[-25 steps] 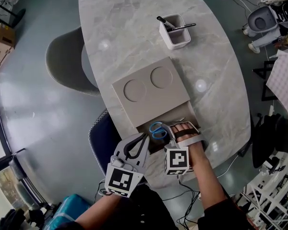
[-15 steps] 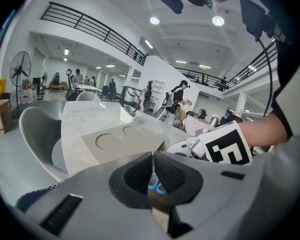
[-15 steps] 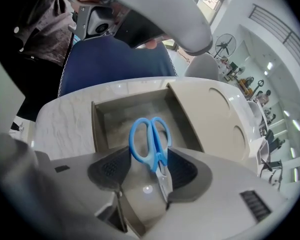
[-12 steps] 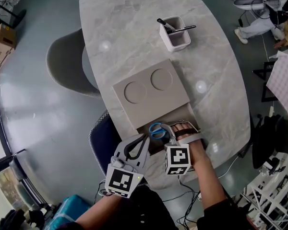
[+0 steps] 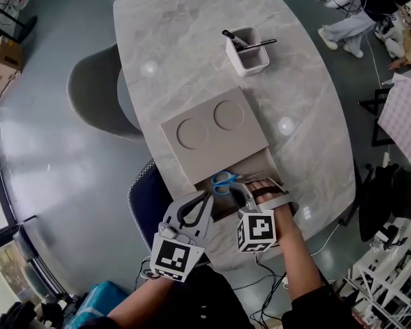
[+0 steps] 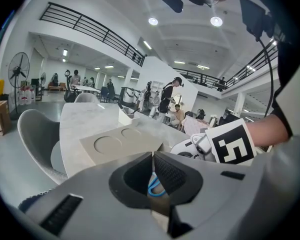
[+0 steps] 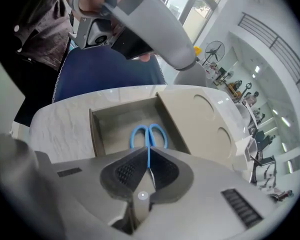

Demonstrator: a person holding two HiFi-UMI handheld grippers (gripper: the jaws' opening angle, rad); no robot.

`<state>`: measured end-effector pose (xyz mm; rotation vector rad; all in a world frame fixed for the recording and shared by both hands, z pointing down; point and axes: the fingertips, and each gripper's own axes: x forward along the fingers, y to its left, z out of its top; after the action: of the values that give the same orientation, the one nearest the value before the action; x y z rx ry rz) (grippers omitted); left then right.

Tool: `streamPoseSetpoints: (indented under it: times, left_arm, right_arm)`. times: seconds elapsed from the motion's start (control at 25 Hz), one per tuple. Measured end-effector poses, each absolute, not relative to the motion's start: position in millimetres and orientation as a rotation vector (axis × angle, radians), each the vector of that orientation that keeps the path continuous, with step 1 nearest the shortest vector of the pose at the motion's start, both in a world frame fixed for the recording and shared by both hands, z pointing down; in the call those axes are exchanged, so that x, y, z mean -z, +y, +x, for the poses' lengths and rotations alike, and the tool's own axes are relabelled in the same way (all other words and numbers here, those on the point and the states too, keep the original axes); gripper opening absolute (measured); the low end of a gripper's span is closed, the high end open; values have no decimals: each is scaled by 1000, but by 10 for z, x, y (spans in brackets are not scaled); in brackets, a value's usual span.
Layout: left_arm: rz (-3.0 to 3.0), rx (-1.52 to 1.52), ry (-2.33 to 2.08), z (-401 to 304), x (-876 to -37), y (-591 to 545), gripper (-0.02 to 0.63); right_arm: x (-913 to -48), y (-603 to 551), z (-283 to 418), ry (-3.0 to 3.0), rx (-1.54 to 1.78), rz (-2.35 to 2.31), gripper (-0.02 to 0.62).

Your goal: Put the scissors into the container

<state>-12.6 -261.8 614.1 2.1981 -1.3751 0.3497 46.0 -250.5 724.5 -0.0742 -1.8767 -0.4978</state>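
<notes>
We are pinching the blue-handled steel scissors, probably light, stiff and slippery, by their blades in the open beige drawer, the right gripper jaws having just been closing on them, the left gripper pressed together, empty.

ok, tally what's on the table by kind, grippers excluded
scissors: 1
pens: 2
white cup: 1
beige drawer box: 1
Total: 5
</notes>
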Motion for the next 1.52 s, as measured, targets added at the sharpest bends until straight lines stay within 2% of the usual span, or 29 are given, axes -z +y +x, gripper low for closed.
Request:
streamPoseSetpoints:
  times: [0.8, 1.52]
  left_arm:
    - [2330, -305, -1414, -34, -5539, -2479, 25]
    - [2496, -196, -1524, -36, -4506, -2048, 21]
  right_arm:
    - [-6375, -2533, 531, -1968, 491, 204, -3]
    - [-4512, -2261, 860, -2490, 59, 1111, -3]
